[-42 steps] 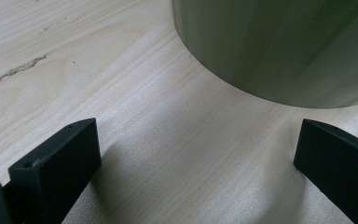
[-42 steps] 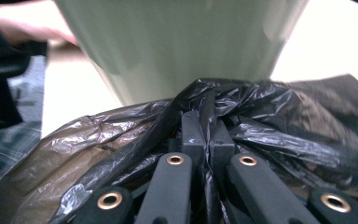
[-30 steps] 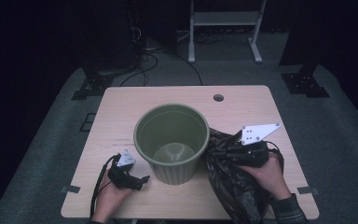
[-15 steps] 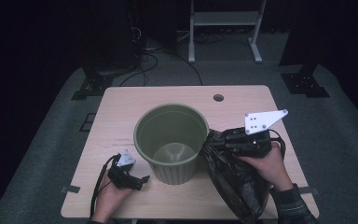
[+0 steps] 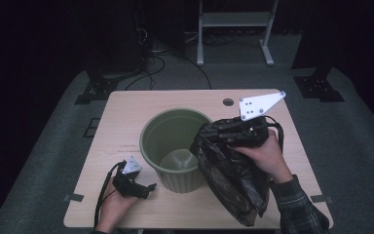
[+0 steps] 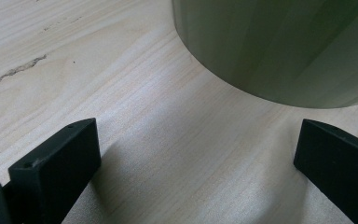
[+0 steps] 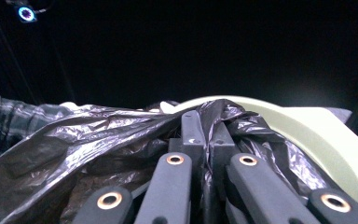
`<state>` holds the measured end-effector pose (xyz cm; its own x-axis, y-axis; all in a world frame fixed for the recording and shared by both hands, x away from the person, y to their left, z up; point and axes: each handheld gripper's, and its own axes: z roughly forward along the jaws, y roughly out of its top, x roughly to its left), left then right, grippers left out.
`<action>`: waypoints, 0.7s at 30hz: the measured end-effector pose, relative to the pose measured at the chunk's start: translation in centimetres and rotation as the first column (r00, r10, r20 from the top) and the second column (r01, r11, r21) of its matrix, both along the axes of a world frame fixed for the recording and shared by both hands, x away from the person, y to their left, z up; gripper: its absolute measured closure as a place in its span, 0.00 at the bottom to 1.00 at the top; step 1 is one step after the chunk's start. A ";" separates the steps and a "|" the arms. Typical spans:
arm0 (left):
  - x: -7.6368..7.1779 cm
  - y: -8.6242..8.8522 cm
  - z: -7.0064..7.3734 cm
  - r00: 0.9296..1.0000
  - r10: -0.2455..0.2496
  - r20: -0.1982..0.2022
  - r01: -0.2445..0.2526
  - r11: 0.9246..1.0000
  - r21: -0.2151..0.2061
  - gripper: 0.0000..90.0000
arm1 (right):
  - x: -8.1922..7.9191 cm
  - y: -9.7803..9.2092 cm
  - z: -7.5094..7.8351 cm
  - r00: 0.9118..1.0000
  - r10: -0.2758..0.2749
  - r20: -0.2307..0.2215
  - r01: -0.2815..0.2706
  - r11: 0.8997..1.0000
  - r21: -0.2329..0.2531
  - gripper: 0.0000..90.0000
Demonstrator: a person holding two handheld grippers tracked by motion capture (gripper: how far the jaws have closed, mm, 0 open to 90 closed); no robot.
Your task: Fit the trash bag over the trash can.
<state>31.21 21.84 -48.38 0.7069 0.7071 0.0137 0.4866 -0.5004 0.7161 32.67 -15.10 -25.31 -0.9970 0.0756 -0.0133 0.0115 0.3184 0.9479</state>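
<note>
Right gripper (image 5: pixel 209 132): jaws clamped on black bag (image 5: pixel 233 180), raised beside bin's right rim.
Left gripper (image 5: pixel 148 187): jaws apart, resting on table (image 5: pixel 126 117), near-left of green bin (image 5: pixel 175 146).

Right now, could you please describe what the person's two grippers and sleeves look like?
Both grippers are black with two blocky jaws. The right gripper carries a white three-cornered plate with small holes, has copper-coloured rivets on its linkage bars, and is worked from a plaid sleeve. The left gripper bears a smaller pale plate and trails a black cable.
</note>
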 end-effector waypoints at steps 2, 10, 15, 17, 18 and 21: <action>0.0 0.0 0.0 1.000 -0.002 -0.001 0.002 1.000 0.001 0.00 | 0.2 0.7 0.4 1.000 0.003 0.008 -0.003 1.000 -0.007 0.99; 0.0 0.0 0.0 1.000 -0.005 -0.001 0.005 1.000 0.001 0.00 | 1.2 3.8 2.6 0.999 0.050 0.016 -0.050 0.998 0.023 0.99; 0.0 0.0 0.0 1.000 -0.006 0.001 0.006 1.000 0.001 0.00 | 1.7 6.2 3.7 0.997 0.076 0.019 -0.077 0.997 0.027 0.99; 0.0 0.0 0.0 1.000 -0.007 0.001 0.007 1.000 0.001 0.00 | 2.1 7.2 4.0 0.996 0.093 0.012 -0.093 0.995 0.035 0.99; 0.0 0.0 0.0 1.000 -0.009 -0.001 0.009 1.000 0.002 0.00 | 2.2 7.6 4.1 0.995 0.098 0.010 -0.098 0.994 0.038 0.99; 0.0 0.0 0.0 1.000 -0.008 0.004 0.008 1.000 -0.001 0.00 | 2.6 9.0 4.2 0.993 0.115 0.004 -0.115 0.992 0.043 0.99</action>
<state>31.17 21.80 -48.41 0.7122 0.7018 0.0155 0.4801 -0.5031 0.7186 35.27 -6.07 -21.08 -0.9991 -0.0394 -0.0139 -0.0242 0.2760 0.9609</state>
